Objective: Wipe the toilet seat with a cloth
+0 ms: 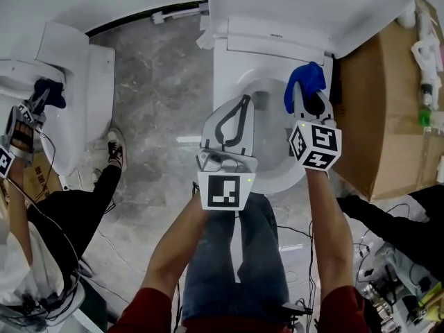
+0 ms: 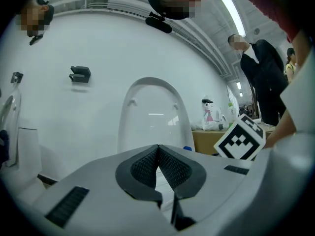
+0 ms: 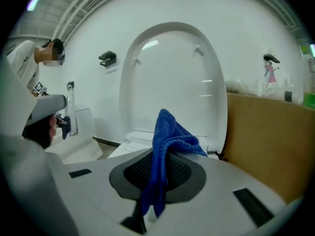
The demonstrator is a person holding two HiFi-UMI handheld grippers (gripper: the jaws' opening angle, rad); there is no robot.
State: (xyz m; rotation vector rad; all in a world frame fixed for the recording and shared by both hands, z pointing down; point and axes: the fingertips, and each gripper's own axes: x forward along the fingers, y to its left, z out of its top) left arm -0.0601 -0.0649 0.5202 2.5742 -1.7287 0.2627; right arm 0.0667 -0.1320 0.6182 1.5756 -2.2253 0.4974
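At the far left stands a second toilet (image 1: 76,82) with another person (image 1: 69,214) beside it; grey stone floor (image 1: 159,116) lies between it and the toilet in the middle of the scene. On that middle toilet the lid (image 1: 305,5) is raised at the far side; the toilet seat (image 1: 286,175) is down around the bowl. The left gripper (image 1: 241,106) hangs over the left part of the bowl; its jaws are pressed together at the tips, with nothing between them, as the left gripper view (image 2: 158,150) shows against the upright lid (image 2: 152,112). To its right, the right gripper (image 1: 309,103) is over the far right part of the seat; its jaws are clamped on a blue cloth (image 1: 305,82), which stands up in a fold above the pads and hangs down between them (image 3: 165,146); whether the cloth touches the seat cannot be told. At the right, just beside the toilet, stands a cardboard box (image 1: 378,116).
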